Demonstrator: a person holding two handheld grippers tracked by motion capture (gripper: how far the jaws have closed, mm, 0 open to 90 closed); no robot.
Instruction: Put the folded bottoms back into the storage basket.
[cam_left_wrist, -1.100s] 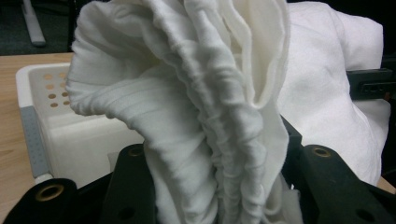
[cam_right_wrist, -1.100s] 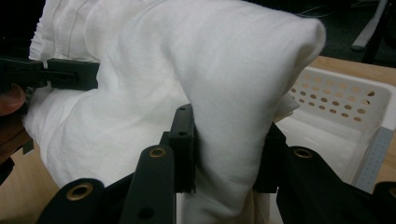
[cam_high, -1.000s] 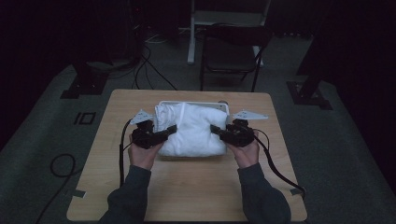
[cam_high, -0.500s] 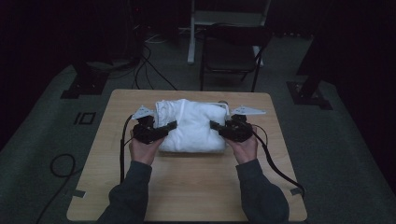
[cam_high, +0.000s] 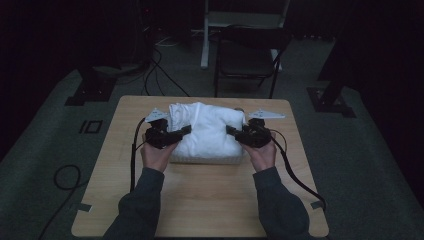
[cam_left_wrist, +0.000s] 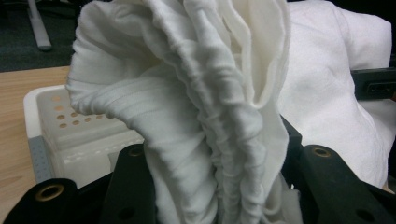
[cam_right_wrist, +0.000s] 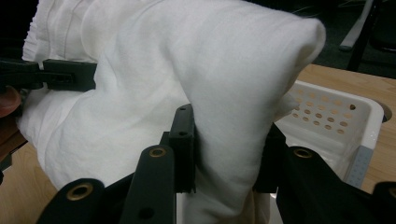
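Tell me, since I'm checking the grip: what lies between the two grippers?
The bunched white cloth spans between left gripper and right gripper over the white basket, in the high view.

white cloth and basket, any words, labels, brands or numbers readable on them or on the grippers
None can be read.
The white cloth is plain fabric with no tag in sight.
The white basket bears only rows of holes.
The black jaws of both grippers carry only rivets.

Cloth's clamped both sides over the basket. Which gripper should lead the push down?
Probably left: the left gripper pinches bunched white cloth directly above the basket wall; the right gripper matches it.
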